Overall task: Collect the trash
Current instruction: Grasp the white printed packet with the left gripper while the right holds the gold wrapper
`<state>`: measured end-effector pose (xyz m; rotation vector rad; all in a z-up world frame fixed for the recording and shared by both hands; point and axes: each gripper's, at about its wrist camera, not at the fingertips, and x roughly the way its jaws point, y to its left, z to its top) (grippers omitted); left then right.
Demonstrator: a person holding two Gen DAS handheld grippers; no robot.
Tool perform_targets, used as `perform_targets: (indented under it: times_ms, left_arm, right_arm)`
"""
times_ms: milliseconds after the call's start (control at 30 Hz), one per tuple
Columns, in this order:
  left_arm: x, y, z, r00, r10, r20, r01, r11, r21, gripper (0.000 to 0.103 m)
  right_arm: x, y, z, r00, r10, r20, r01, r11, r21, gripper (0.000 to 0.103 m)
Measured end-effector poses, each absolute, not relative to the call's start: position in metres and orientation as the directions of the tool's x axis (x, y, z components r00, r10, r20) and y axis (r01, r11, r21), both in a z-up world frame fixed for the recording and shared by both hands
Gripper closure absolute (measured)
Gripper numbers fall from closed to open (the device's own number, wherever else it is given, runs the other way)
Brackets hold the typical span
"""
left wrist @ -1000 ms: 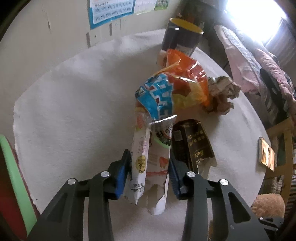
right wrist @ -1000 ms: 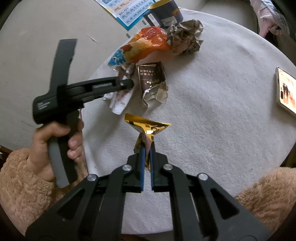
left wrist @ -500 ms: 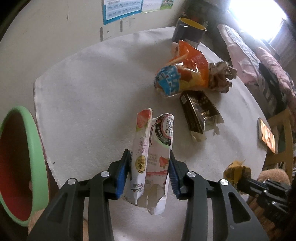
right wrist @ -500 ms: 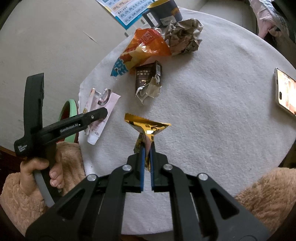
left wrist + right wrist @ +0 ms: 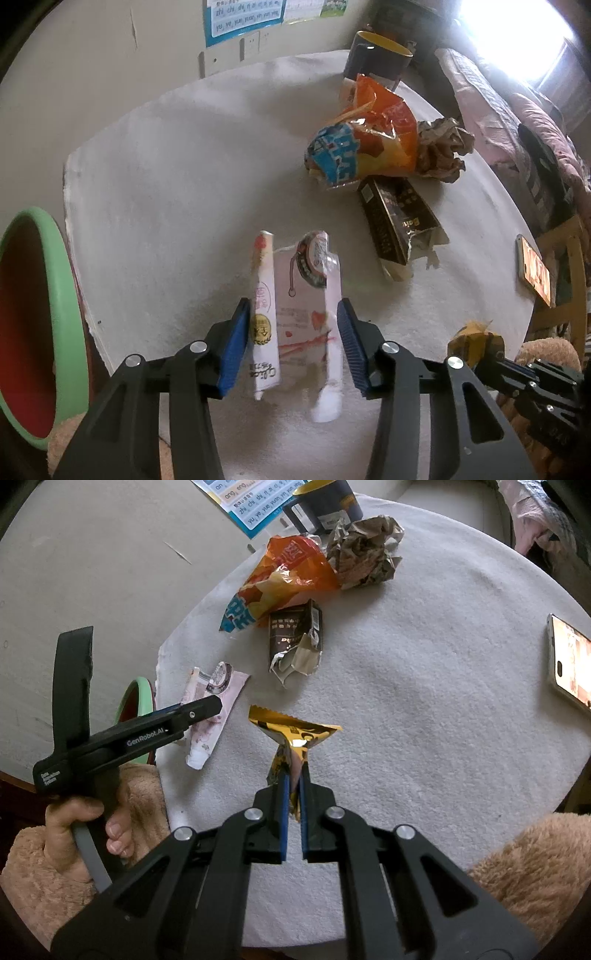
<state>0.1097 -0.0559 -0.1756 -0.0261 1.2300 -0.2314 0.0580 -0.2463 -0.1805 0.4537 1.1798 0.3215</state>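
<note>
Across the round white surface trash lies scattered; at its left edge, lower than the top, sits the green-rimmed bin. Far right of centre: orange chip bag, crumpled brown paper, dark torn box. Nearest me is the pink-white wrapper, long axis pointing away along my left gripper, between its pads. Jaws are opening; the right pad looks clear, the left about touching, so I judge it released, resting on the surface just right of the bin. My left hand is nearer the bin, gripper tilted steeply down. My right gripper is clenched on the gold wrapper, held above the near surface.
</note>
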Motion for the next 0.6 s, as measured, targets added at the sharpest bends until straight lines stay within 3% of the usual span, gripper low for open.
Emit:
perform_targets:
  times_ms: [167,233,600]
  left_arm:
    - [0.107,-0.058,-0.18,0.307,-0.185,-0.933,0.17,0.976,-0.138,0.06]
    - [0.106,-0.059,-0.18,0.306,-0.191,-0.933,0.177,0.974,-0.141,0.072]
    - [0.094,-0.046,-0.163,0.345,-0.221,-0.912,0.148,0.973,-0.179,0.077]
  right_arm:
    - [0.058,-0.246,-0.181,0.351,0.468,-0.811,-0.007,0.868,0.497,0.096]
    - [0.058,-0.246,-0.181,0.35,0.467,-0.812,-0.007,0.868,0.497,0.096]
    - [0.058,-0.244,-0.182,0.35,0.45,-0.822,0.002,0.877,0.481,0.096]
